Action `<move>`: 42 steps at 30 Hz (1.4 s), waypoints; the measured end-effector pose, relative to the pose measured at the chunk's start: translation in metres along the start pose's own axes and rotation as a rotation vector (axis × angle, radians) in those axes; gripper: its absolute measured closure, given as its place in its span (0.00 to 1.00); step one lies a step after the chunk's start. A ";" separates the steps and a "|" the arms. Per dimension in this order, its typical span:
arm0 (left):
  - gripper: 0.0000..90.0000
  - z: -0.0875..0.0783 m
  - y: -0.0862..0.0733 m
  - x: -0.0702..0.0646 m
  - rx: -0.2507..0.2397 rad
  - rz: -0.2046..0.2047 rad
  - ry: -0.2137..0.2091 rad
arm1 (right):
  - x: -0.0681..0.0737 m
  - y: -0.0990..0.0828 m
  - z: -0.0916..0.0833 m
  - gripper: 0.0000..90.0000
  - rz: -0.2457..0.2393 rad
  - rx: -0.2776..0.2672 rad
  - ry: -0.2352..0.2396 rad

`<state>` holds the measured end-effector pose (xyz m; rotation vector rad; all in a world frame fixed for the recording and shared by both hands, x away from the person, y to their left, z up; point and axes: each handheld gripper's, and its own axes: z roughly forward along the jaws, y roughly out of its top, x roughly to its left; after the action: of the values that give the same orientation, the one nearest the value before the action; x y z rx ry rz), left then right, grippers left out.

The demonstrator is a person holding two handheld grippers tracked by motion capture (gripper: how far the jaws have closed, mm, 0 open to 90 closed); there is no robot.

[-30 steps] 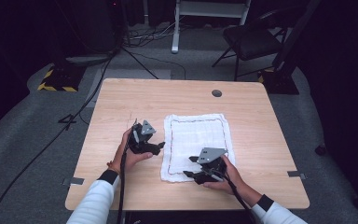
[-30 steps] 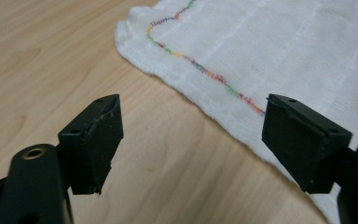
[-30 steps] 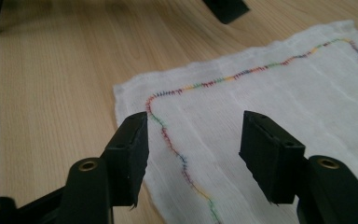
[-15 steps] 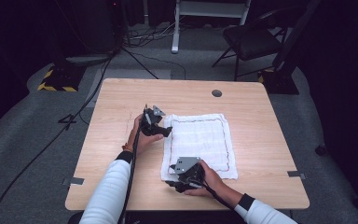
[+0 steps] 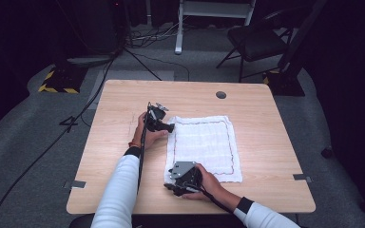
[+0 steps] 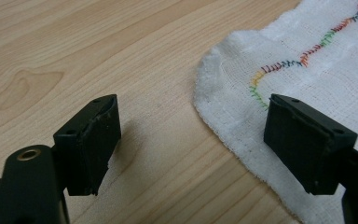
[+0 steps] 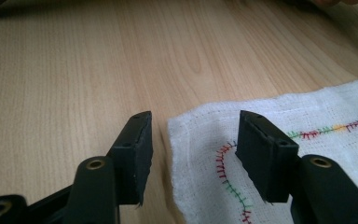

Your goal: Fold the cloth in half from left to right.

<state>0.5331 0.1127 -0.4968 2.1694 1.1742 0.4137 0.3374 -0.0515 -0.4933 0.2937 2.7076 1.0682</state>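
Observation:
A white cloth (image 5: 204,145) with a coloured stitched border lies flat on the wooden table (image 5: 119,156). My left gripper (image 5: 167,126) is at the cloth's far left corner. In the left gripper view it (image 6: 193,112) stands open, the cloth's (image 6: 317,60) rounded corner lying on the table between the jaws, nearer the right one. My right gripper (image 5: 176,184) is at the cloth's near left corner. In the right gripper view its jaws (image 7: 196,126) straddle the cloth's corner (image 7: 200,140); they have just been closing but do not press on it.
A round cable hole (image 5: 221,95) sits in the table's far side. Grey tape tabs (image 5: 76,184) mark the side edges. Beyond the table are a dark chair (image 5: 259,42), a white stand (image 5: 209,14) and cables on the grey floor.
The left hand has moved away from me to the cloth's far left corner. The right hand has slid left along the cloth's near edge to its near left corner.

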 end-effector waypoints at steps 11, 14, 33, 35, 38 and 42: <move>0.85 -0.005 0.001 -0.002 -0.003 0.039 -0.118 | -0.007 0.000 0.000 0.92 0.026 0.021 -0.057; 0.94 -0.006 -0.001 -0.004 -0.011 0.032 -0.123 | -0.007 -0.001 -0.001 0.94 0.030 0.018 -0.061; 0.96 -0.044 -0.022 0.021 -0.038 0.017 -0.103 | -0.005 0.012 -0.016 0.95 -0.019 -0.028 -0.044; 0.96 -0.049 -0.026 0.026 -0.047 0.005 -0.099 | -0.004 0.014 -0.016 0.95 -0.018 -0.037 -0.044; 0.96 -0.058 -0.028 0.030 -0.070 -0.004 -0.100 | -0.004 0.018 -0.018 0.95 -0.021 -0.048 -0.040; 0.97 -0.067 -0.023 0.029 -0.083 0.011 -0.081 | -0.006 0.020 -0.026 0.95 -0.012 -0.069 -0.057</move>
<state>0.4982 0.1717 -0.4625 2.1026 1.0824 0.3691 0.3380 -0.0553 -0.4598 0.2909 2.6131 1.1289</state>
